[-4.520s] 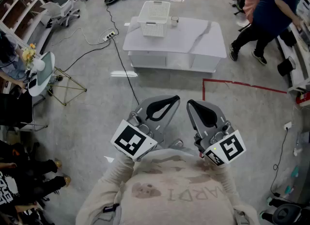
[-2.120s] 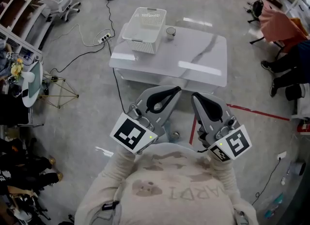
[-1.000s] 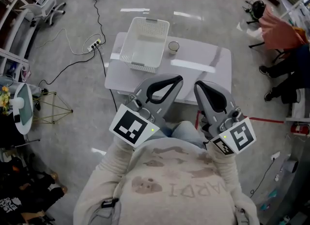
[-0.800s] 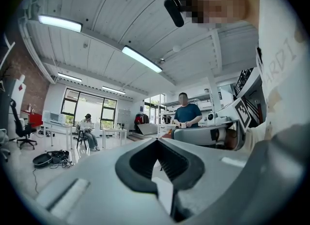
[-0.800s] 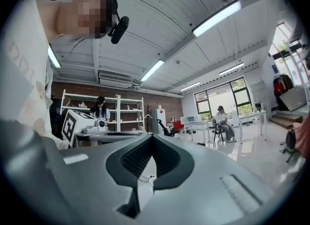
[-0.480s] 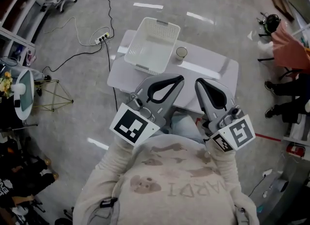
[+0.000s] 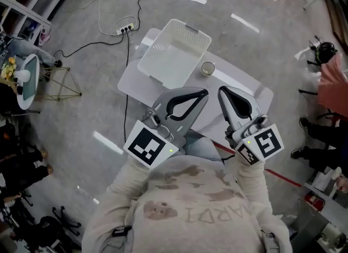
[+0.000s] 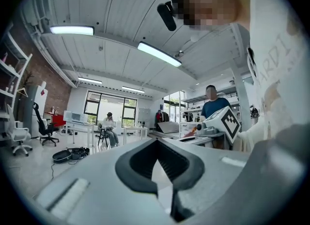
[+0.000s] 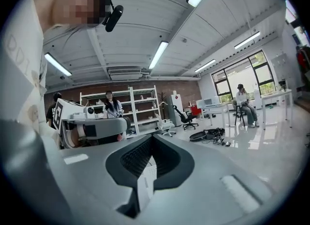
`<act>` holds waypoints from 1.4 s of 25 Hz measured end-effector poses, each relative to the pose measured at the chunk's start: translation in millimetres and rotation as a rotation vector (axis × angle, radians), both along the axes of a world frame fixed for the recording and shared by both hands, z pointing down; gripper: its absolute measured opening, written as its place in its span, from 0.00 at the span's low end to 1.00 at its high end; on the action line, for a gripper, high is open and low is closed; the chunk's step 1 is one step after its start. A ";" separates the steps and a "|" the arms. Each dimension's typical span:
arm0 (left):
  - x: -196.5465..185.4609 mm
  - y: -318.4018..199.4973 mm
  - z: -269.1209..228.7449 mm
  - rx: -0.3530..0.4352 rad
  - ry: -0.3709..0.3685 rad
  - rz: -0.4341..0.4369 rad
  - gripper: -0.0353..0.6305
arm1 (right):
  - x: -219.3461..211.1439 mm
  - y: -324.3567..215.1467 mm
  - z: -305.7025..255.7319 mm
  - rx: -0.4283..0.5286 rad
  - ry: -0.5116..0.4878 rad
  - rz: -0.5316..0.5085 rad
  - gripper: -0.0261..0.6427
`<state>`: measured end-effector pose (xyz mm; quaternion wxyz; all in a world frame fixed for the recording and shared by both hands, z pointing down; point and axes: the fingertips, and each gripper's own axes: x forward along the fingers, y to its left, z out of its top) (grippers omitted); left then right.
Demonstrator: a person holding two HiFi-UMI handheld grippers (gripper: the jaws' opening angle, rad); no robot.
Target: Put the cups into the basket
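A white slatted basket [image 7: 175, 56] stands empty on the low white table [image 7: 251, 90], towards its left end. One small cup [image 7: 207, 68] sits upright on the table just right of the basket. My left gripper [image 7: 204, 91] and right gripper [image 7: 222, 90] are held side by side close to my chest, their tips over the table's near edge, short of the cup. Both are shut with nothing between the jaws. The left gripper view shows its shut jaws [image 8: 157, 142] and the right gripper view its own [image 9: 152, 140], against ceiling and room; neither shows the table.
A power strip with cables [image 7: 124, 29] lies on the floor left of the table. A round side table [image 7: 26, 81] and a wire stand [image 7: 61, 79] stand at the far left. Red tape [image 7: 274, 173] marks the floor. A seated person [image 7: 331, 78] is at the right edge.
The table, basket and cup have drawn much closer and now lie just beyond the gripper tips. Both grippers have stayed shut and held the same way.
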<state>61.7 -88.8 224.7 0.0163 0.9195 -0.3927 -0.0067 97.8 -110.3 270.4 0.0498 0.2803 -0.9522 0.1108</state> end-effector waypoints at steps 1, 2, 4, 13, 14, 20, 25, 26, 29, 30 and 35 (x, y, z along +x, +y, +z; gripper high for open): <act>1.9 -6.8 2.7 -0.003 -0.003 -0.013 0.05 | 1.9 -10.2 6.1 -0.011 0.008 -0.011 0.08; 3.8 -13.6 5.5 -0.005 -0.004 -0.025 0.05 | 4.1 -21.0 13.6 -0.023 0.018 -0.019 0.08; 7.8 -27.6 12.8 -0.016 -0.004 -0.051 0.05 | 9.8 -44.7 32.7 -0.051 0.049 -0.030 0.08; 17.1 -76.4 71.0 -0.127 -0.103 -0.070 0.05 | 20.6 -137.0 143.8 -0.199 0.197 -0.041 0.08; 17.5 -80.2 78.2 -0.137 -0.104 -0.070 0.05 | 20.3 -143.9 157.4 -0.215 0.209 -0.040 0.08; 19.6 -96.3 124.1 -0.176 -0.069 -0.053 0.05 | 20.2 -170.4 246.4 -0.315 0.297 -0.021 0.08; 19.5 -106.2 168.4 -0.204 -0.062 -0.031 0.05 | 25.3 -185.5 329.1 -0.411 0.392 0.010 0.08; 19.0 -107.1 177.2 -0.212 -0.061 -0.029 0.05 | 26.6 -187.0 345.6 -0.430 0.415 0.018 0.08; 18.0 -108.4 199.4 -0.234 -0.049 -0.024 0.05 | 31.6 -189.9 387.5 -0.484 0.476 0.037 0.08; 17.6 -108.4 205.9 -0.240 -0.045 -0.022 0.05 | 33.1 -191.1 398.6 -0.498 0.493 0.044 0.08; 15.9 -107.7 229.4 -0.259 -0.032 -0.015 0.05 | 37.9 -200.2 438.5 -0.553 0.554 0.086 0.08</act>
